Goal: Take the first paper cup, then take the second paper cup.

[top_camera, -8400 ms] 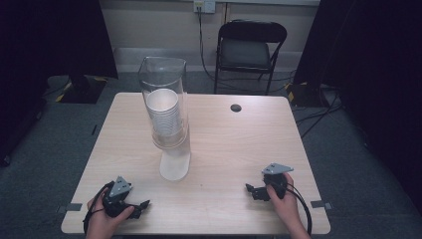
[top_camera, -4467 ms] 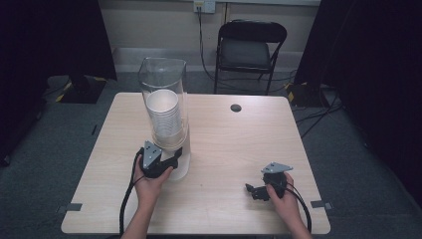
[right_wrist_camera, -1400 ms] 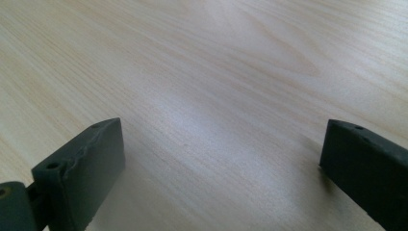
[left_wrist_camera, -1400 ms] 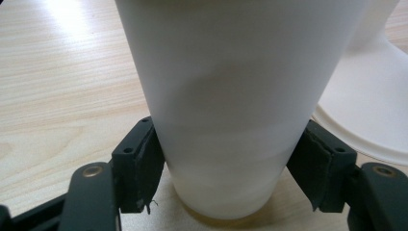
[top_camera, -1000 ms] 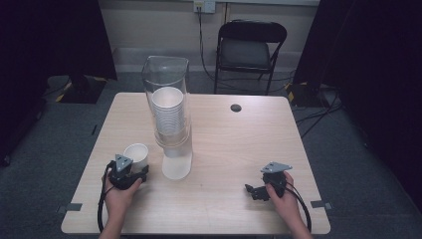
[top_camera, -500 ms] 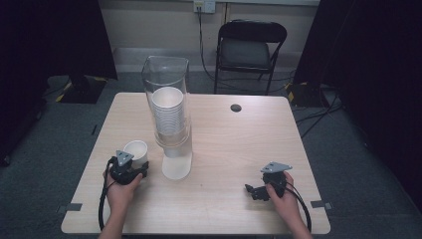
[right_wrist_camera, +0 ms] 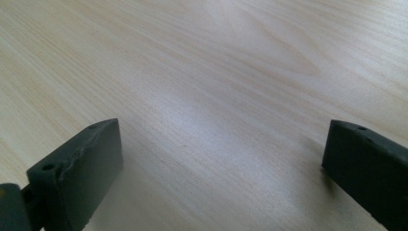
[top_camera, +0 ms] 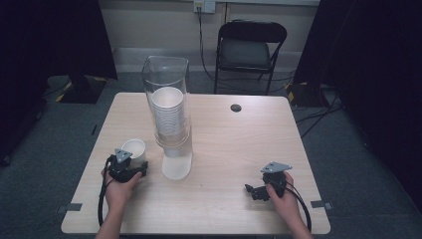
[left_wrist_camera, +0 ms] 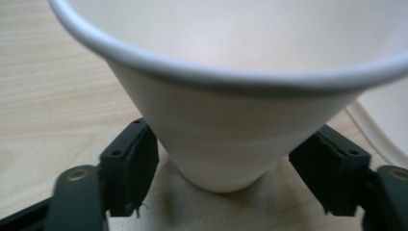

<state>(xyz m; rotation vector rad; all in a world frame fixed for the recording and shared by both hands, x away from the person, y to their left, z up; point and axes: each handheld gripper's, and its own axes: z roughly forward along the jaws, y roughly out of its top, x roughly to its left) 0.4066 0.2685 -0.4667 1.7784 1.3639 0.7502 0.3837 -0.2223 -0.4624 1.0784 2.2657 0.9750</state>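
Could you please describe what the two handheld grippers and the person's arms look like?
Both the left gripper and the right gripper are black, each topped by a grey three-cornered plate and trailing a black cable. Their jaws are flat black blocks with small screw holes. The forearms are bare, no sleeves.

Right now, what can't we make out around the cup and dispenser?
- Paper cup: rim and far side cut off by the left gripper view's top edge; inside blurred.
- Cup stack: count too small to tell in the high view, behind the clear dispenser wall.
- Right gripper: jaws tiny in the high view.
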